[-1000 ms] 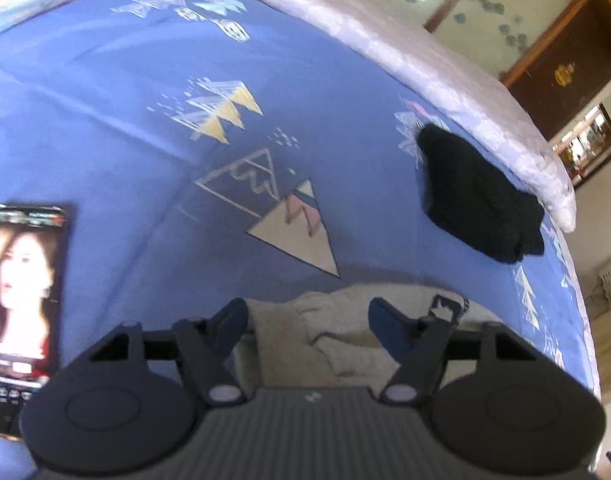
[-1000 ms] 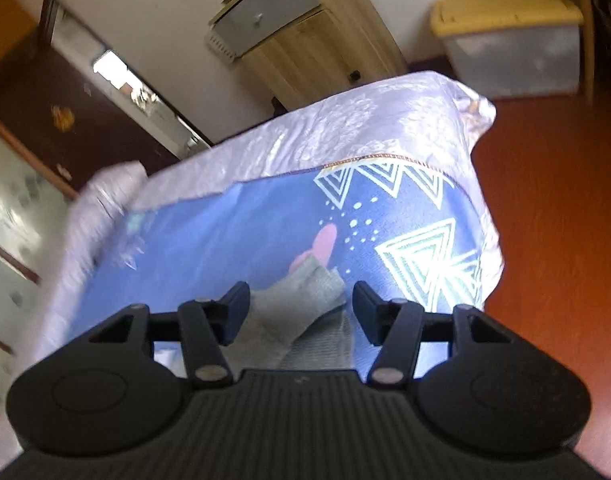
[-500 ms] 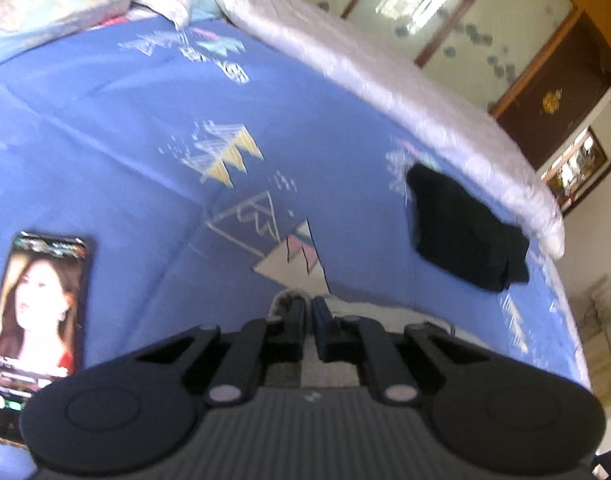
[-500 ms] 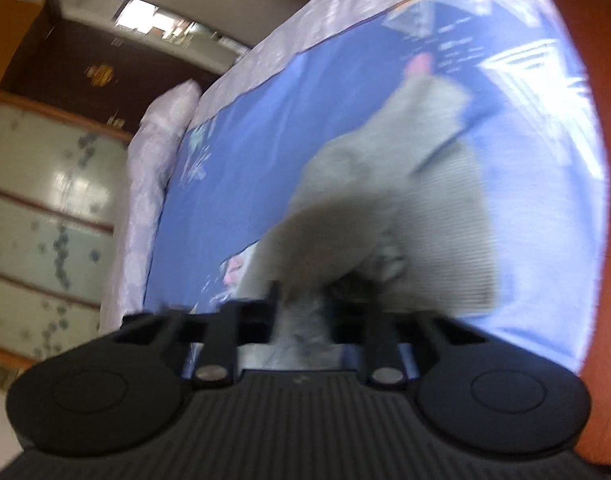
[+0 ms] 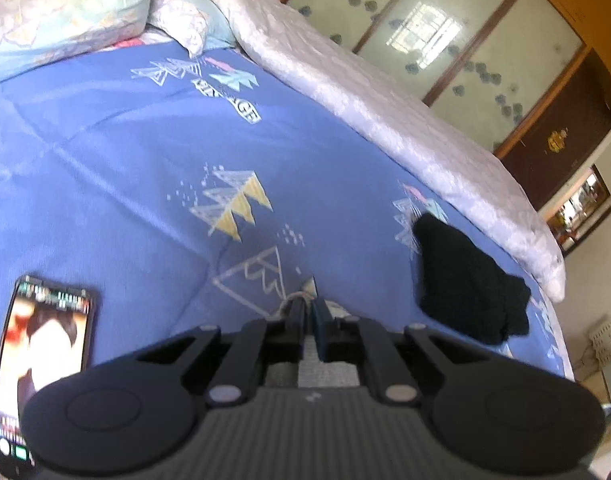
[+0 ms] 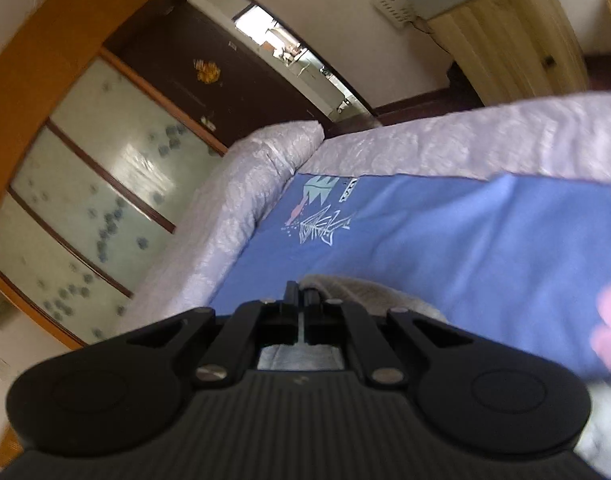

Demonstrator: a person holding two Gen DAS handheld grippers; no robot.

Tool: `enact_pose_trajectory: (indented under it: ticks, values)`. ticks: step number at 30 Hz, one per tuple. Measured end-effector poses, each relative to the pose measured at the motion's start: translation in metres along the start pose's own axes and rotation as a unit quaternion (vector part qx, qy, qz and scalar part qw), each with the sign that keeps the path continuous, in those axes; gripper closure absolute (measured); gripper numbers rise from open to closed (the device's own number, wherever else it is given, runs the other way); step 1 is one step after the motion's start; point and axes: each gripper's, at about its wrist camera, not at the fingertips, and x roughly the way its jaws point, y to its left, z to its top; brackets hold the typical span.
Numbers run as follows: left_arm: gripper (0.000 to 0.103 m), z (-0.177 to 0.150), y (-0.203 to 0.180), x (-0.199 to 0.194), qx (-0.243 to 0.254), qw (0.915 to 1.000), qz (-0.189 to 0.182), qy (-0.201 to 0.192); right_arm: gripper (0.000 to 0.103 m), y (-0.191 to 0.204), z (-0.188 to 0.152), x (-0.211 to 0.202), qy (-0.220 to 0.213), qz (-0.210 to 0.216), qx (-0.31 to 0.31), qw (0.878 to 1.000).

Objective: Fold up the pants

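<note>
Left wrist: left gripper [image 5: 308, 312] was pinched on grey pants [image 5: 325, 368] over the blue bedsheet [image 5: 145, 168], likely for a fold; phone [image 5: 45, 360] lay aside. Right wrist: right gripper [image 6: 301, 300] was clamped on pants [image 6: 361, 292] too.

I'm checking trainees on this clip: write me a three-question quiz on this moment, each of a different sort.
1. True or false: the left gripper is open.
2. Which lies on the bed to the left in the left wrist view? A) phone B) book C) cup
3. Fill in: the right gripper is shut on the grey ____.

Key: 1 false, it is shut on the pants. 2 A; the black garment lies to the right. 3 pants.
</note>
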Motion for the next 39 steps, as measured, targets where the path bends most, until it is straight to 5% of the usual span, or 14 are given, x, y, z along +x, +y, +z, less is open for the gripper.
enact_pose_trajectory:
  ticks: [4,5,6,7,9,13,21,26,28,29,30,37,38,39]
  values:
    - [0.097,0.008,0.006,0.021,-0.001,0.9989,0.041,-0.023,0.092,0.014,-0.013,0.070,0.025,-0.030,-0.011,0.999]
    - [0.096,0.007,0.008,0.030,-0.002,0.9977,0.064,-0.021,0.076,0.015,-0.016,0.081,0.032,-0.036,-0.010,0.999]
    - [0.093,0.006,0.008,0.037,-0.004,0.9960,0.089,-0.011,0.033,0.016,-0.019,0.093,0.050,-0.049,-0.014,0.997]
    - [0.086,0.003,0.011,0.045,-0.010,0.9943,0.105,0.012,0.020,0.015,-0.024,0.102,0.067,-0.069,-0.021,0.995]
    - [0.061,-0.001,0.015,0.050,-0.011,0.9938,0.101,0.046,0.025,0.011,-0.030,0.100,0.064,-0.076,-0.043,0.994]
    - [0.061,-0.008,0.020,0.021,-0.006,0.9939,0.106,0.031,0.028,-0.027,-0.017,0.078,0.030,-0.073,-0.042,0.996]
    - [0.057,-0.048,-0.044,-0.034,0.106,0.9930,-0.021,0.047,0.036,-0.112,-0.024,0.032,0.068,-0.059,0.085,0.992]
    - [0.049,-0.109,-0.120,-0.019,0.264,0.9558,-0.084,0.099,0.037,-0.135,-0.044,0.049,0.084,-0.054,0.173,0.980]
    - [0.049,-0.136,-0.140,-0.006,0.308,0.9379,-0.094,0.129,0.063,-0.128,-0.039,0.057,0.089,-0.044,0.177,0.979]
    - [0.048,-0.148,-0.148,-0.001,0.323,0.9298,-0.099,0.146,0.097,-0.125,-0.036,0.066,0.113,-0.040,0.182,0.976]
    - [0.048,-0.159,-0.153,0.005,0.337,0.9219,-0.102,0.161,0.098,-0.121,-0.033,0.074,0.132,-0.035,0.190,0.972]
    - [0.048,-0.195,-0.160,0.024,0.369,0.9026,-0.075,0.208,0.095,-0.040,0.037,0.116,0.066,0.035,0.170,0.983]
    - [0.048,-0.195,-0.160,0.026,0.365,0.9043,-0.070,0.211,0.086,-0.028,0.050,0.119,0.031,0.030,0.145,0.988]
    - [0.048,-0.194,-0.160,0.027,0.360,0.9068,-0.065,0.209,0.045,-0.018,0.059,0.123,0.014,0.013,0.117,0.993]
